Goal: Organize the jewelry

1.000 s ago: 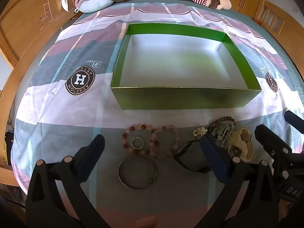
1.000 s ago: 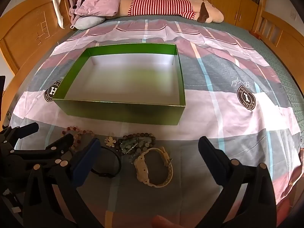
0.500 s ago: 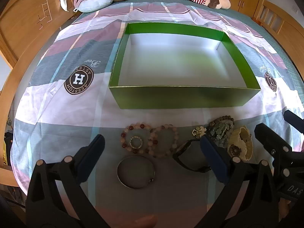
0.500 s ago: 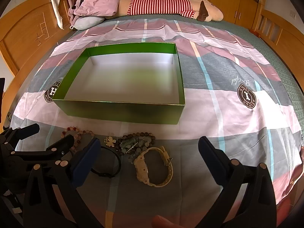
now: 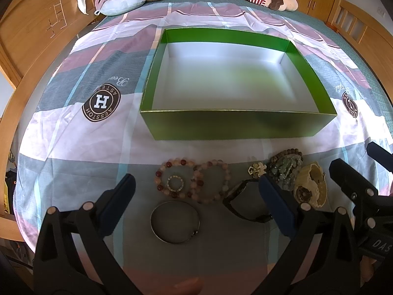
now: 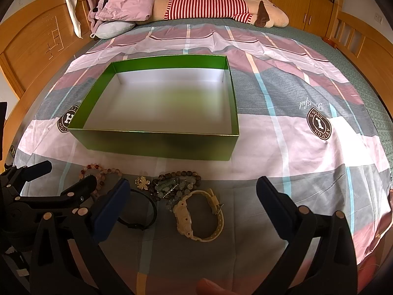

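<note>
**Jewelry laid out on the bed, both grippers spread wide with nothing in them**

Jewelry lies in a loose row on the patchwork bedsheet point(image 5: 73, 147), just in front of the near wall of an open green box point(image 5: 235, 125). The box has a white inside and nothing in it.

From your left wrist camera, your left gripper point(image 5: 196, 191) hangs above the row with its fingers far apart, gripping nothing. Between its blue pads you see two pink and red bead bracelets point(image 5: 194, 180) touching side by side, with a small sparkly ring point(image 5: 175, 183) lying inside the left one. A plain silver bangle point(image 5: 175, 222) lies nearer to you, just below them. A black band point(image 5: 243, 204) sits to the right, partly hidden by the right pad.

From your right wrist camera, your right gripper point(image 6: 191, 199) is also wide open and holds nothing. Between its fingers lies a cream wristwatch point(image 6: 199, 217), touching a heap of brown and green bead strands point(image 6: 172, 186). A small gold flower charm point(image 6: 142, 182) sits just left of that heap. Your left gripper shows at the lower left edge of this view.

A long plush toy in a red and white striped shirt point(image 6: 208, 7) lies across the far end of the bed.
</note>
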`<state>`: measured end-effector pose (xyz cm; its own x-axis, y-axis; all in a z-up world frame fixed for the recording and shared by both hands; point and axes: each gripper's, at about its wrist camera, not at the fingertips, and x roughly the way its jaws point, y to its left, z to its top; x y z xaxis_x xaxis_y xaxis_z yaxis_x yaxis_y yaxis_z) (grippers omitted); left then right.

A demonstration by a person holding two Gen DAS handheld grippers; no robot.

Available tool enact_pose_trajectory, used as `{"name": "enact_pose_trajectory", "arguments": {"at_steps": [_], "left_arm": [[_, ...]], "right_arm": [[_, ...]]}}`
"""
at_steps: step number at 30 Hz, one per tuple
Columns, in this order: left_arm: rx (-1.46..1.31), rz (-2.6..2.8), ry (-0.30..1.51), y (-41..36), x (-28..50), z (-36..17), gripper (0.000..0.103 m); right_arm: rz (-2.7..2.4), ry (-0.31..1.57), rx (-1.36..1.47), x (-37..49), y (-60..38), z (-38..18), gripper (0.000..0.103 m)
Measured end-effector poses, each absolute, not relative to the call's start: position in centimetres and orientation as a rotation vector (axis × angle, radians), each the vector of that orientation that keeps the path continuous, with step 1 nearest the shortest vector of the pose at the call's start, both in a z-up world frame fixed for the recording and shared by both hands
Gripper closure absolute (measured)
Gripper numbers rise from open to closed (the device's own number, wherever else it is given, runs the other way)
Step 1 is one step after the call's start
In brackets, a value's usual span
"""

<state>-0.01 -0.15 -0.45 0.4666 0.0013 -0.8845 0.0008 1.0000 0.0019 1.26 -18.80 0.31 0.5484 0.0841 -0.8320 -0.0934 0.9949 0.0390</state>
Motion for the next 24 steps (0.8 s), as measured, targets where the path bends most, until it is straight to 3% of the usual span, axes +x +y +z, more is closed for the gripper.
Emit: {"name": "enact_pose_trajectory", "arguments": {"at_steps": [24], "left_arm": [[0.001,-0.001,1.090,-0.27,-0.13,-0.65,0.002]], "right_arm": [[0.106,0.984,-0.010,1.22,-18.84,0.23,0.001]]}}
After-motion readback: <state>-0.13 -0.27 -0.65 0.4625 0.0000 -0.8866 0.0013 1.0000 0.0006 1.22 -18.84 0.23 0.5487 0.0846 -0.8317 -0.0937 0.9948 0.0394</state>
